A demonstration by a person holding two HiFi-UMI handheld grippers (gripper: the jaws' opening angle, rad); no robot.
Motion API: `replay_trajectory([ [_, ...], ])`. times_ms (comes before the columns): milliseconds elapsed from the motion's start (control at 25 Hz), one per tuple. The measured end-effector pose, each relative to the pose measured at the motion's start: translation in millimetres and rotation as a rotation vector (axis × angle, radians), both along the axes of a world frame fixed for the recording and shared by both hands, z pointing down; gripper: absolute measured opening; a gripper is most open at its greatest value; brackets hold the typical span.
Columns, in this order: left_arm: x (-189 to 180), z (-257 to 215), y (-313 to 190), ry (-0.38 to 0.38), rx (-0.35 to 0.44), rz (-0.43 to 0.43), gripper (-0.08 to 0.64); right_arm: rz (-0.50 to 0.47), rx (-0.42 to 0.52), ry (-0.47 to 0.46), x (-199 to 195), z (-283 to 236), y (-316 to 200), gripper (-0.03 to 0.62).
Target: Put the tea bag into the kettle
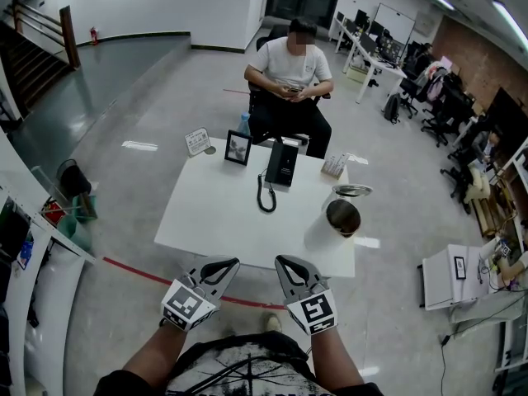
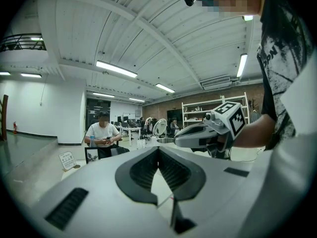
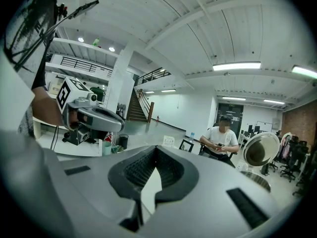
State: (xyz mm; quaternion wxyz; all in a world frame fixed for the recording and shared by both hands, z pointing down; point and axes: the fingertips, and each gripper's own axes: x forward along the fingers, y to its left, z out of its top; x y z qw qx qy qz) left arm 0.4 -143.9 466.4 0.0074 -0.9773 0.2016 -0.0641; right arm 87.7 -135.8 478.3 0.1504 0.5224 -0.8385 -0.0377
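The steel kettle (image 1: 342, 217) stands at the right of the white table (image 1: 214, 213), its round lid (image 1: 352, 190) swung open behind it. A small pale packet (image 1: 335, 166), which may be the tea bag, lies at the far right of the table. Both grippers hover side by side over the table's near edge, well short of the kettle. My left gripper (image 1: 232, 263) is shut with nothing between its jaws, and so is my right gripper (image 1: 282, 261). From the right gripper view the open lid (image 3: 261, 149) shows at the right. The left gripper view catches the lid (image 2: 159, 127) beyond its jaws.
A black desk phone (image 1: 281, 163) with a coiled cord, a small photo frame (image 1: 238, 148) and a sign card (image 1: 197, 141) stand along the table's far side. A person (image 1: 289, 81) sits on a chair just behind it. A red line crosses the floor under the near edge.
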Motion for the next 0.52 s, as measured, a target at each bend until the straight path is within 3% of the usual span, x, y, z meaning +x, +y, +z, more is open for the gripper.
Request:
replay_trajectory([
  [520, -20, 4, 9, 0.001, 0.004, -0.010, 0.008, -0.016, 0.009, 0.005, -19, -2, 8, 0.009],
])
